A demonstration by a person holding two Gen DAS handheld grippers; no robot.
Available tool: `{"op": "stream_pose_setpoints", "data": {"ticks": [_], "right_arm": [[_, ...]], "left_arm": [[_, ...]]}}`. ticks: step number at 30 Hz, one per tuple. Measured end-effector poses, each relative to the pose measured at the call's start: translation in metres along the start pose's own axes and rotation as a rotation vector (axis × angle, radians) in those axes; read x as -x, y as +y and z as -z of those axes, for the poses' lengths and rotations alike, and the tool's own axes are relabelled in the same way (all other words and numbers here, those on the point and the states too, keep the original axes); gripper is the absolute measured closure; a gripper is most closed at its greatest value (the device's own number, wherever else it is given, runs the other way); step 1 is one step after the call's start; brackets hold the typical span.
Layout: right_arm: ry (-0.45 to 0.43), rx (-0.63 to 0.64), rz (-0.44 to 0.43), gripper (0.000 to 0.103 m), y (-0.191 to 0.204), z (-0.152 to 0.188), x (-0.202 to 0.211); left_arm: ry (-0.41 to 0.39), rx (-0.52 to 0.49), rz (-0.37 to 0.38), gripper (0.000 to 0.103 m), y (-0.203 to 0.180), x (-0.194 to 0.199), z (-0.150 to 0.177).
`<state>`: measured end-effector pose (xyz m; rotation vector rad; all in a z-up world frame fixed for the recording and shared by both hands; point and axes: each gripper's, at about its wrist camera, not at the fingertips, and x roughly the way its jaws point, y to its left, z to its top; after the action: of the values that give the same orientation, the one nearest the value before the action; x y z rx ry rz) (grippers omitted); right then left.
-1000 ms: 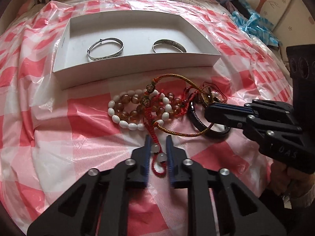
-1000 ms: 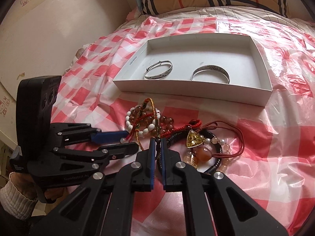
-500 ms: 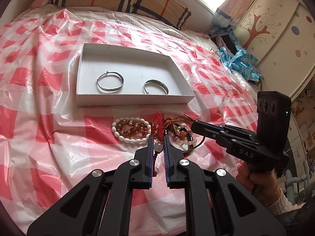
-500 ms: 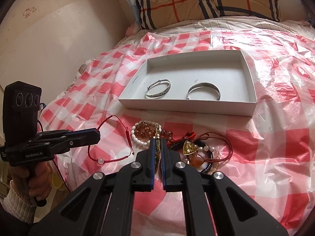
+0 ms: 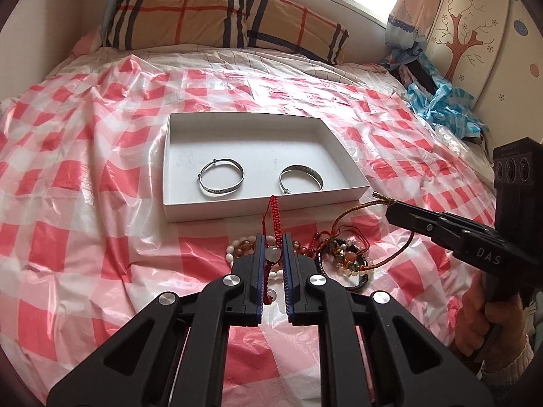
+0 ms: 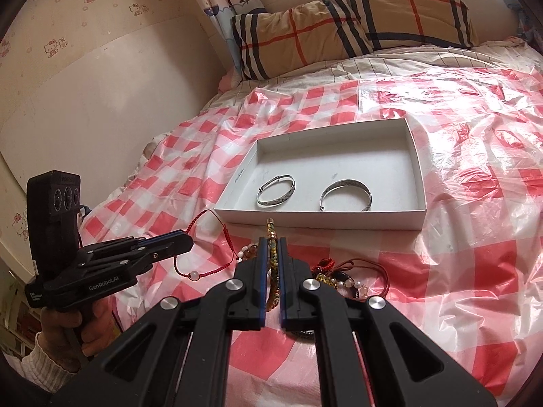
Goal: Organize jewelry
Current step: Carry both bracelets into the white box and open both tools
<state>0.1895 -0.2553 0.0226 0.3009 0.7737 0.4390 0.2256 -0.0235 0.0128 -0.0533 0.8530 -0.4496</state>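
Observation:
A white box (image 5: 258, 208) (image 6: 319, 218) on the bed holds two silver bangles (image 5: 221, 177) (image 5: 300, 178). My left gripper (image 5: 273, 240) is shut on a red cord bracelet (image 5: 273, 215) with a pale bead, lifted above the pile; it hangs as a loop in the right wrist view (image 6: 203, 254). My right gripper (image 6: 271, 242) is shut on a gold and multicolour braided cord (image 6: 271, 237), which loops down from it in the left wrist view (image 5: 356, 210). A pile of bead bracelets (image 5: 342, 257) (image 6: 339, 278) lies in front of the box.
A red and white checked plastic sheet (image 5: 85, 186) covers the bed. A plaid pillow (image 5: 210, 17) lies at the head. Blue cloth (image 5: 437, 101) is bunched at the far right by the wall.
Both grippers have risen and pulled back from the pile. The red cord and the braided cord have lifted clear of the other bracelets.

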Motion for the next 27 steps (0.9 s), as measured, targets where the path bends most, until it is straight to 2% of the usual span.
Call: {"op": "stream_pose_setpoints", "data": {"ticks": [8,16,27], "right_arm": [[-0.036,-0.021,-0.003,0.097,-0.008,-0.011,-0.004],[-0.088,-0.027,-0.002,0.097,-0.016,-0.034,-0.011],[-0.12,-0.033,0.0,0.097,-0.026,-0.066,-0.045]], "left_arm": [[-0.041,-0.044,-0.041,0.094,-0.01,-0.007,-0.013],[-0.071,-0.022,-0.048,0.094,-0.003,-0.02,-0.031],[-0.11,-0.024,-0.098,0.094,-0.001,-0.053,-0.061]]}}
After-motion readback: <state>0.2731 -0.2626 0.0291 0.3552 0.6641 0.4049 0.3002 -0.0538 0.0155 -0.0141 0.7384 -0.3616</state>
